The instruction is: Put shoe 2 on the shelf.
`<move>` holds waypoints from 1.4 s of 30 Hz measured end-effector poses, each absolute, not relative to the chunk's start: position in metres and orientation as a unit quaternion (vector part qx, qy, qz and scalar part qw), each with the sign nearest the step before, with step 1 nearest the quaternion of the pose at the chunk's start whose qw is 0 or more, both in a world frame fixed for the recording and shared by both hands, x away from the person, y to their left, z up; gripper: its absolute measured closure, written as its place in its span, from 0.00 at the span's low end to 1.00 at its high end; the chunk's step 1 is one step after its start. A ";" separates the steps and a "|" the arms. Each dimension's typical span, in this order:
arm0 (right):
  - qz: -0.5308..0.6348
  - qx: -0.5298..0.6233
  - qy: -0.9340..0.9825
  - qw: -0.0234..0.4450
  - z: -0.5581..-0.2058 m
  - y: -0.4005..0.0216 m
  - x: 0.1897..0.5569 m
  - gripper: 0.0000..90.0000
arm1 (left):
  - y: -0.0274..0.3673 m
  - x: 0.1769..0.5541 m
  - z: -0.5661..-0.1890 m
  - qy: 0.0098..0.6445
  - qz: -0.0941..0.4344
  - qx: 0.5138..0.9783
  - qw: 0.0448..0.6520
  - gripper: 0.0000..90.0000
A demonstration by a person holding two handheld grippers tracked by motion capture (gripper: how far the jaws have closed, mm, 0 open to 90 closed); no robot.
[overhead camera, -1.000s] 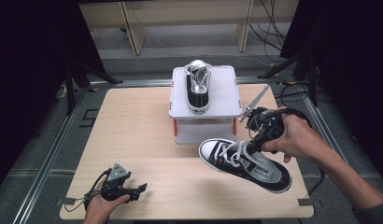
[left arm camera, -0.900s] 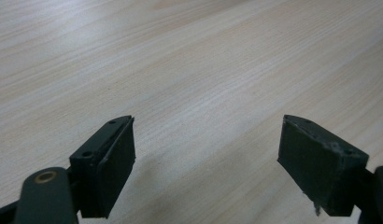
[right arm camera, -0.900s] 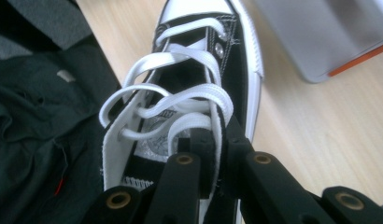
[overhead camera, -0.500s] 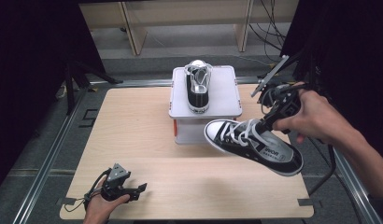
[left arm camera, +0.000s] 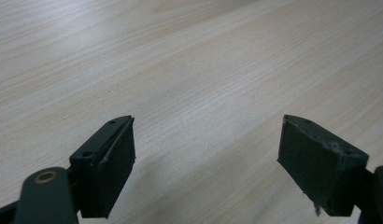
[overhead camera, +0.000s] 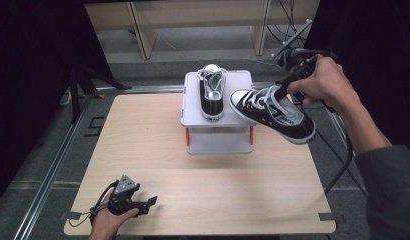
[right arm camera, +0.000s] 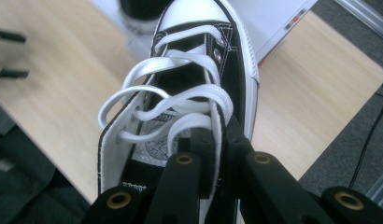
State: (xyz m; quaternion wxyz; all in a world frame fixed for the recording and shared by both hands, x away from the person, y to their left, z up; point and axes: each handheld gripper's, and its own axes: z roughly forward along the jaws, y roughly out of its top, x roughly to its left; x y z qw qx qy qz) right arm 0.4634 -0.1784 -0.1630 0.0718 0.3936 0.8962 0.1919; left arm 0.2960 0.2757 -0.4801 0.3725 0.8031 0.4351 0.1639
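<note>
Sneaker (overhead camera: 273,112) higher, nearer the stand (overhead camera: 218,117), seemingly by its side, pinched in right gripper (right arm camera: 213,154); left gripper (left arm camera: 206,163) spread

A pale wooden table (overhead camera: 158,150) with metal rails (overhead camera: 53,165) along its sides stands on grey floor (overhead camera: 163,45). Beyond it stand light wooden furniture legs (overhead camera: 143,30), perhaps shelving. Dark curtains (overhead camera: 38,60) flank both sides.
</note>
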 end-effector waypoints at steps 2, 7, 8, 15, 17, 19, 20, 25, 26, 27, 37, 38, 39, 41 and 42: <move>0.190 0.402 0.892 0.085 -0.163 -0.175 0.476 0.97 | 0.277 0.295 -0.479 0.426 0.163 0.810 0.367 0.20; 0.192 0.431 0.876 0.100 -0.164 -0.166 0.508 0.97 | 0.275 0.295 -0.479 0.437 0.161 0.802 0.375 0.20; 0.191 0.441 0.871 0.100 -0.165 -0.164 0.514 0.97 | 0.276 0.295 -0.478 0.426 0.164 0.807 0.375 0.20; 0.187 0.486 0.846 0.113 -0.172 -0.149 0.552 0.97 | 0.273 0.295 -0.477 0.430 0.161 0.804 0.378 0.20; 0.191 0.494 0.841 0.114 -0.175 -0.147 0.561 0.97 | 0.273 0.295 -0.477 0.427 0.161 0.805 0.379 0.20; 0.195 0.508 0.831 0.116 -0.177 -0.146 0.570 0.97 | 0.273 0.294 -0.477 0.434 0.157 0.802 0.379 0.20; 0.201 0.510 0.829 0.112 -0.178 -0.146 0.574 0.97 | 0.272 0.294 -0.476 0.431 0.157 0.803 0.380 0.20; 0.211 0.534 0.811 0.114 -0.189 -0.141 0.594 0.97 | 0.272 0.294 -0.475 0.425 0.160 0.804 0.384 0.20; 0.215 0.537 0.807 0.115 -0.191 -0.140 0.597 0.97 | 0.273 0.294 -0.475 0.424 0.160 0.805 0.383 0.20; 0.215 0.537 0.807 0.115 -0.191 -0.140 0.597 0.97 | 0.273 0.294 -0.475 0.424 0.160 0.805 0.383 0.20; 0.231 0.563 0.785 0.117 -0.208 -0.127 0.609 0.97 | 0.272 0.294 -0.475 0.418 0.159 0.809 0.381 0.20; 0.234 0.564 0.784 0.114 -0.209 -0.127 0.608 0.97 | 0.270 0.293 -0.476 0.423 0.157 0.805 0.385 0.20; 0.235 0.564 0.784 0.113 -0.209 -0.126 0.606 0.97 | 0.269 0.292 -0.476 0.428 0.154 0.801 0.390 0.20; 0.236 0.561 0.786 0.107 -0.210 -0.126 0.605 0.97 | 0.269 0.293 -0.476 0.427 0.156 0.802 0.387 0.20; 0.231 0.563 0.787 0.106 -0.212 -0.121 0.601 0.97 | 0.270 0.293 -0.476 0.421 0.158 0.807 0.382 0.20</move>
